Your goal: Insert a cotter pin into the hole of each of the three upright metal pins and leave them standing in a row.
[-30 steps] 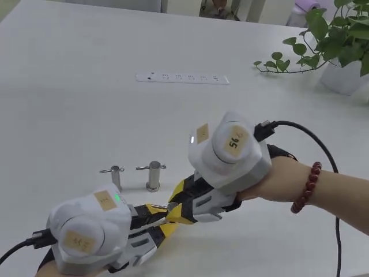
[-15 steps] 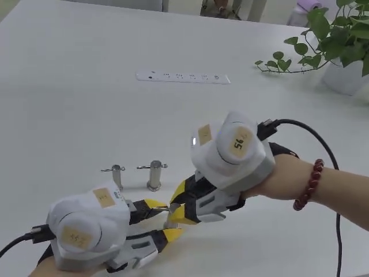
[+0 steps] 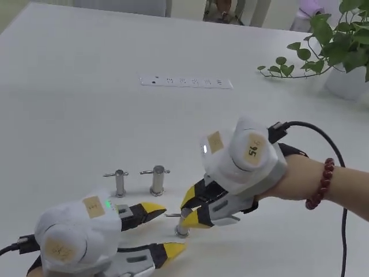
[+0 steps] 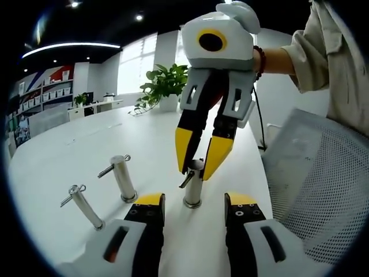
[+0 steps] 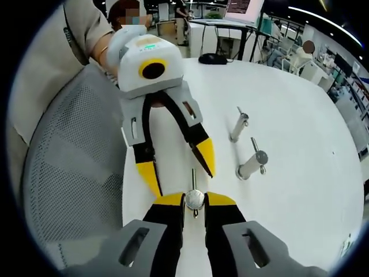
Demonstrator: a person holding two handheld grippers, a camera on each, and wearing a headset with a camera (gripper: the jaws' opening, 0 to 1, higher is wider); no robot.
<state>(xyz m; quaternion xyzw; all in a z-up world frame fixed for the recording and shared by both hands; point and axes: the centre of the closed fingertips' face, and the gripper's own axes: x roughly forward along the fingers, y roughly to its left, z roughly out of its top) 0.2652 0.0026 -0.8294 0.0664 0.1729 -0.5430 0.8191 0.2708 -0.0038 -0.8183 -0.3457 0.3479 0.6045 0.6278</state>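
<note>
- Left gripper (image 3: pixel 172 229), nearest the viewer: yellow-tipped jaws spread apart, nothing between them, held low just short of the nearest pin.
- Right gripper (image 3: pixel 185 215): jaws clenched on the head of a short silver cylindrical metal pin (image 3: pixel 182 228). The pin stands upright on the plain white tabletop (image 3: pixel 69 109), with a thin wire cotter pin (image 3: pixel 172 215) through its hole.
- Just beyond, to the left: a second silver pin (image 3: pixel 157 182) and a third silver pin (image 3: pixel 120 184), upright, side by side, each with a cotter through its top.
- Mid-table: flat white power strip (image 3: pixel 185 82).
- Far right: leafy green potted plant (image 3: pixel 340 43).
- Room, in the left gripper view: grey mesh chair back (image 4: pixel 311 173) by the table, ceiling strip light (image 4: pixel 69 45).
</note>
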